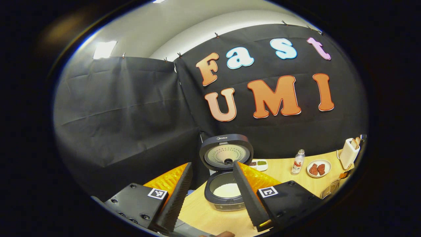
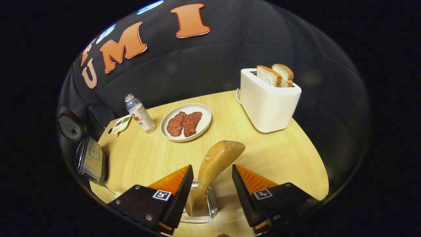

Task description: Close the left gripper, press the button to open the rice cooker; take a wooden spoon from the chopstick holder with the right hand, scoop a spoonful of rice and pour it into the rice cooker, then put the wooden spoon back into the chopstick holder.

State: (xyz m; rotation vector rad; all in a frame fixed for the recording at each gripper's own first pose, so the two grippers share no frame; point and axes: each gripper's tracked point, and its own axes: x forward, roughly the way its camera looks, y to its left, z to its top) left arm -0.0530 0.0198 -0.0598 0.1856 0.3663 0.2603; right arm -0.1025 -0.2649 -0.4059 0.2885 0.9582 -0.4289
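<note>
Your left gripper (image 1: 212, 177) hangs with its jaws wide apart, and the rice cooker (image 1: 226, 184) stands beyond them, lid up, rice showing in the pot. Your right gripper (image 2: 212, 179) is also spread wide; the wooden spoon (image 2: 213, 168) stands between its fingers, untouched, in the clear chopstick holder (image 2: 205, 207).

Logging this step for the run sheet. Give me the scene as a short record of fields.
rice cooker: lid up, white rice inside
wooden spoon: standing in the clear chopstick holder, between the right claw fingers, not gripped
left claw: open, facing the cooker
plate: two pieces of meat
toaster: two bread slices sticking up
bottle: upright beside the plate
</note>
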